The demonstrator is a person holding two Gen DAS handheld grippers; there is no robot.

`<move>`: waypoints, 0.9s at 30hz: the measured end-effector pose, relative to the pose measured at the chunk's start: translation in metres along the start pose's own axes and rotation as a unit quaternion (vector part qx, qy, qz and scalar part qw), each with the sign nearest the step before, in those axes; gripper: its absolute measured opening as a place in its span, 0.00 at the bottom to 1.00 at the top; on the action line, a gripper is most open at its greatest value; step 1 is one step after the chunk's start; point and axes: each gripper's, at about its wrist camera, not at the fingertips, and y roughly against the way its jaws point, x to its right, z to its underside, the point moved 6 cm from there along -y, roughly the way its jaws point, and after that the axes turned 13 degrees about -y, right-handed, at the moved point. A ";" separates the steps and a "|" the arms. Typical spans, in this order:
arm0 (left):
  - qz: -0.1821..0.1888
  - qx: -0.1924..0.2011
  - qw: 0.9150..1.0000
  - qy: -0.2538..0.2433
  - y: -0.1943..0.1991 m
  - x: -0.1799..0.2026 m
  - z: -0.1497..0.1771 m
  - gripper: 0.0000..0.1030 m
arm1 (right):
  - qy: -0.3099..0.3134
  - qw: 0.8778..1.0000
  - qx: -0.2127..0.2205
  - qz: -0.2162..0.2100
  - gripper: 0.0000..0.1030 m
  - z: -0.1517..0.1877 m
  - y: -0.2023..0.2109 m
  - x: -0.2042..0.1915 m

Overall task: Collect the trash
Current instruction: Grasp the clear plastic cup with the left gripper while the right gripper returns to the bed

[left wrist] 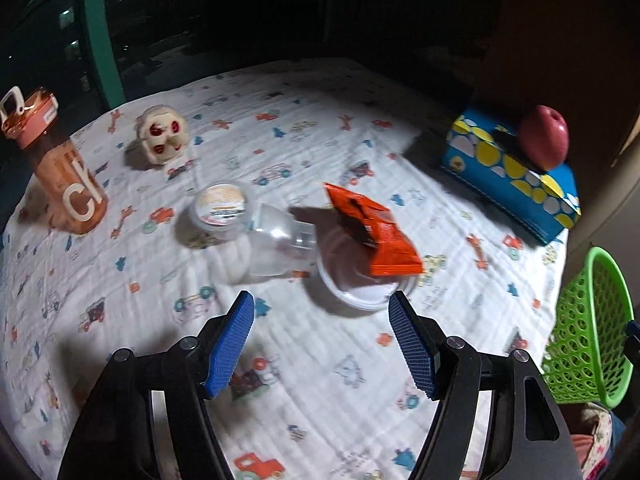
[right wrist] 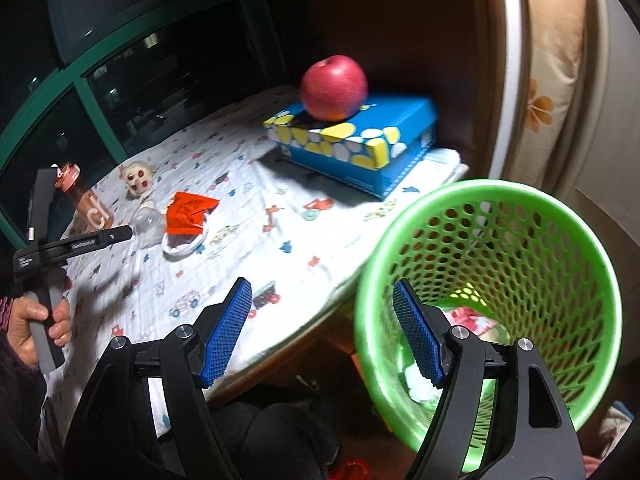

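An orange snack wrapper (left wrist: 372, 236) lies across a white plastic cup (left wrist: 356, 284) tipped on the printed cloth. A clear plastic bottle (left wrist: 256, 232) lies on its side to the left of them. My left gripper (left wrist: 322, 308) is open and empty, just short of the cup. The wrapper (right wrist: 190, 212) and cup (right wrist: 184, 246) also show in the right wrist view. My right gripper (right wrist: 322, 292) is open and empty above the table's edge, beside the green mesh bin (right wrist: 492, 300), which holds some trash (right wrist: 468, 316).
An orange water bottle (left wrist: 60, 164) stands at the left and a small skull-faced toy (left wrist: 162, 136) behind it. A red apple (left wrist: 544, 138) rests on a blue dotted box (left wrist: 508, 176) at the right. The green bin (left wrist: 588, 332) hangs past the table's right edge.
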 end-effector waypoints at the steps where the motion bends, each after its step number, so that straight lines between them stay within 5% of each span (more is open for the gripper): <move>1: -0.004 -0.003 1.000 0.004 -0.004 -0.008 0.001 0.65 | 0.004 1.000 -0.002 -0.002 0.71 0.000 -0.003 -0.005; 21: 0.017 -0.014 1.000 -0.021 -0.069 -0.026 -0.019 0.65 | 0.059 0.997 -0.045 -0.032 0.71 -0.006 -0.069 -0.090; 27: 0.031 -0.020 0.999 -0.011 -0.083 -0.027 -0.021 0.53 | 0.067 0.996 -0.053 -0.037 0.71 -0.007 -0.082 -0.102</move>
